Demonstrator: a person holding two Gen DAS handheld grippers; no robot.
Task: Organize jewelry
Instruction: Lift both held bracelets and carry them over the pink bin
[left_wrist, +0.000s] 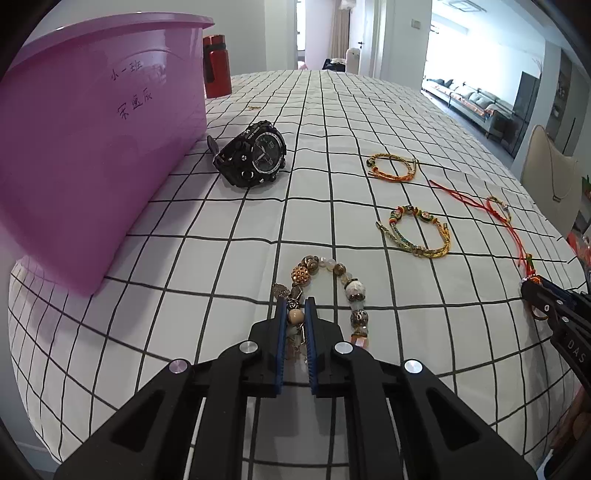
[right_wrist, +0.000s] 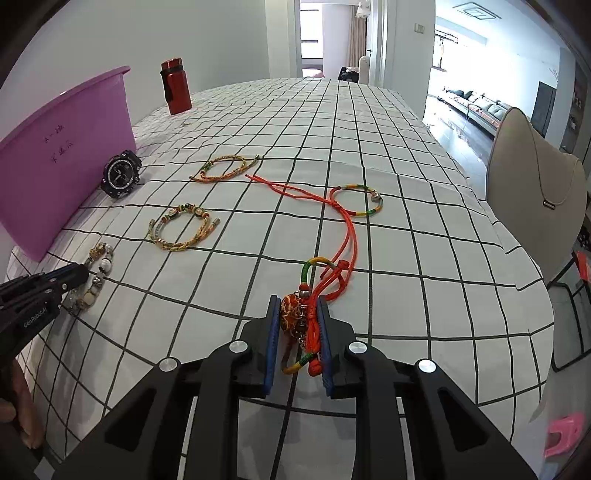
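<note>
A long table under a checked cloth (right_wrist: 369, 147) fills both views, and the pink tub (left_wrist: 92, 147) stands at its left edge, the likely home for the jewelry. Its inside is hidden from both cameras, so I cannot tell whether anything lies in it yet.

Judging by what lies out, the sorting looks to be at an early stage. At least 6 pieces are on the cloth: a black watch (left_wrist: 255, 155) just beside the tub, 2 braided bracelets (right_wrist: 225, 168) (right_wrist: 183, 227) in the middle, a thin multicolour ring bracelet (right_wrist: 360, 199), a bead bracelet (left_wrist: 332, 280) and an orange cord necklace (right_wrist: 343, 236).

The left gripper (left_wrist: 295, 317) is clenched on the near end of the bead bracelet, with a pale bead caught between its blue pads; the rest of the strand rests on the cloth. The right gripper (right_wrist: 297, 314) is grasping the knotted pendant end of the orange cord necklace, whose cords trail away across the cloth.

So 2 pieces are in hand but not lifted, and 4 wait untouched.

A tiny gold speck (left_wrist: 254, 107) near the red bottle (right_wrist: 175, 86) is too small to identify. The pendant's detail is blurred between the pads.
</note>
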